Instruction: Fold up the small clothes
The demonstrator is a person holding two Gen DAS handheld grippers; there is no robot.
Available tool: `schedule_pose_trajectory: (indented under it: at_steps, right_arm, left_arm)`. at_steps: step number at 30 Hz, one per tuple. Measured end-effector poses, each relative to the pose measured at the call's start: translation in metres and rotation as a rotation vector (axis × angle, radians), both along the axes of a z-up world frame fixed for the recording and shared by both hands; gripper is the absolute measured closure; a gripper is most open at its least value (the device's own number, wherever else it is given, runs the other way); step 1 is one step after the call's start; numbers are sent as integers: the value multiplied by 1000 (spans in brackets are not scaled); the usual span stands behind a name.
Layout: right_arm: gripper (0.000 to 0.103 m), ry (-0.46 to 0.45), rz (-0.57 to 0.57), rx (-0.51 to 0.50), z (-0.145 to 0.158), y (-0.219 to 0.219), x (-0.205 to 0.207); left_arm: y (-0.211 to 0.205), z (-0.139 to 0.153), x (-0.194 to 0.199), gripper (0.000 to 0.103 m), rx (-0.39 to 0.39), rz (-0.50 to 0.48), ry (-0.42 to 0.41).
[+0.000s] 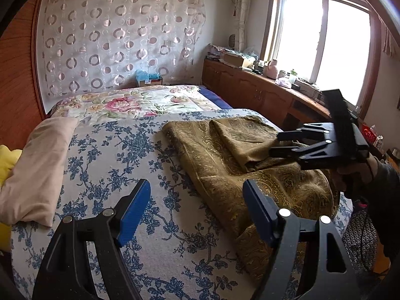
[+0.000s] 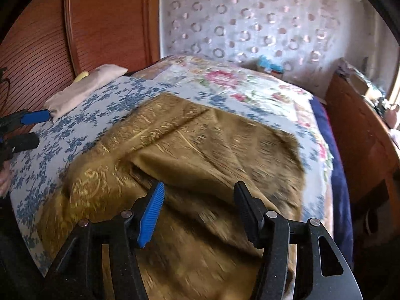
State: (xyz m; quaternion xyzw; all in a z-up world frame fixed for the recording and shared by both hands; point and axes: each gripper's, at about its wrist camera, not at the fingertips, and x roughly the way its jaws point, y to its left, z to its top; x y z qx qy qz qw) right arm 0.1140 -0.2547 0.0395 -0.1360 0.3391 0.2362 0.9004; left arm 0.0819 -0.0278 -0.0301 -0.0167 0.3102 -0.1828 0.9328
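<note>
An olive-gold paisley cloth (image 1: 225,155) lies partly folded on the bed, one flap turned over its middle; it also fills the right wrist view (image 2: 200,150). My left gripper (image 1: 196,203) is open and empty, hovering over the blue-flowered bedspread just left of the cloth's near edge. My right gripper (image 2: 198,206) is open and empty above the cloth's near part. From the left wrist view the right gripper (image 1: 277,145) hangs over the cloth's right side. The left gripper's fingers (image 2: 35,117) show at the far left of the right wrist view.
The bed carries a blue-flowered bedspread (image 1: 112,165) and a pink-flowered quilt (image 1: 130,102) behind. A beige pillow (image 1: 37,172) lies at the left. A wooden headboard (image 2: 100,25) and a cluttered wooden cabinet (image 1: 262,87) under the window border the bed.
</note>
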Motion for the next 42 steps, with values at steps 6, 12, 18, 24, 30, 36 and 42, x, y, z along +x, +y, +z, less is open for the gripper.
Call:
schedule_pose_trajectory:
  at_steps: [6, 12, 18, 24, 30, 36, 42]
  right_arm:
    - [43, 38, 31, 8, -1, 16, 20]
    - [43, 84, 96, 3, -10, 29, 19]
    - [43, 100, 152, -62, -23, 44, 18]
    - [43, 79, 152, -116, -28, 53, 26]
    - [97, 58, 128, -83, -14, 39, 41]
    - [97, -50, -27, -89, 27, 3, 78]
    - [97, -71, -228, -131, 32, -29, 131]
  left_arm:
    - [3, 3, -6, 26, 6, 9, -18]
    - [7, 1, -6, 26, -1, 16, -14]
    - [6, -3, -7, 26, -5, 12, -3]
    - [1, -4, -7, 26, -1, 5, 4]
    - [-2, -7, -9, 26, -2, 0, 10]
    - [-5, -11, -8, 26, -4, -8, 22]
    - [-7, -15, -9, 26, -5, -17, 37]
